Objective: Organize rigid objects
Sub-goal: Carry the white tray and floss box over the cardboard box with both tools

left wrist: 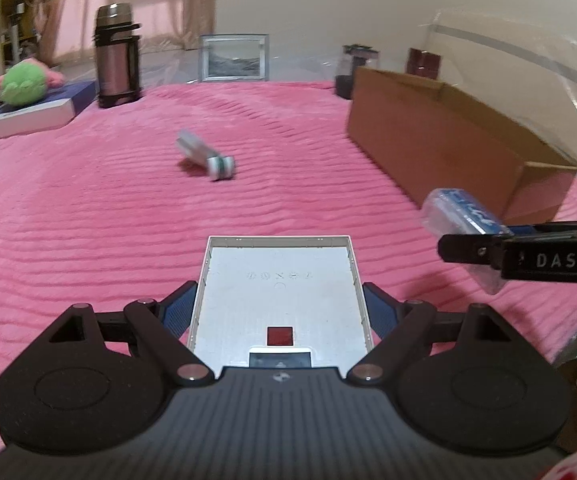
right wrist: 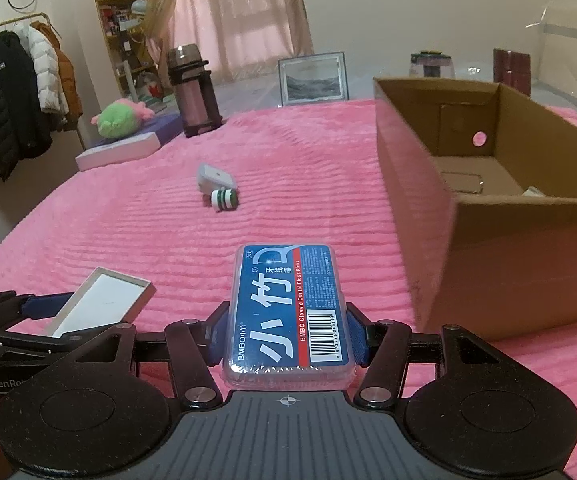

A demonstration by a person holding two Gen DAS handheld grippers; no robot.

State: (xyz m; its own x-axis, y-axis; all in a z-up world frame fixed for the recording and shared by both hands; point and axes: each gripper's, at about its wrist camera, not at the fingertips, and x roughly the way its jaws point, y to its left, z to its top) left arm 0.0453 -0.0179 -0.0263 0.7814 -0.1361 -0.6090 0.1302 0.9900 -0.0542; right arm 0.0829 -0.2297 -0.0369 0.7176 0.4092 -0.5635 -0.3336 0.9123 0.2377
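My left gripper [left wrist: 279,312] is shut on a shallow white box lid [left wrist: 278,280], held flat above the pink bedspread; it also shows in the right wrist view [right wrist: 100,300]. My right gripper [right wrist: 287,328] is shut on a clear floss-pick box with a blue label [right wrist: 288,304], held above the bedspread; the box shows at the right of the left wrist view [left wrist: 464,220]. An open cardboard box [right wrist: 488,208] stands to the right with a few items inside. A grey case [right wrist: 214,176] and a white-green spool [right wrist: 224,199] lie mid-bed.
A pink thermos [right wrist: 194,92], a picture frame [right wrist: 313,78], a green plush [right wrist: 122,118] on a white-purple box [right wrist: 128,146], a glass jar [right wrist: 430,64] and a dark red box [right wrist: 512,66] stand at the far edge. A clothes rack [right wrist: 12,80] stands left.
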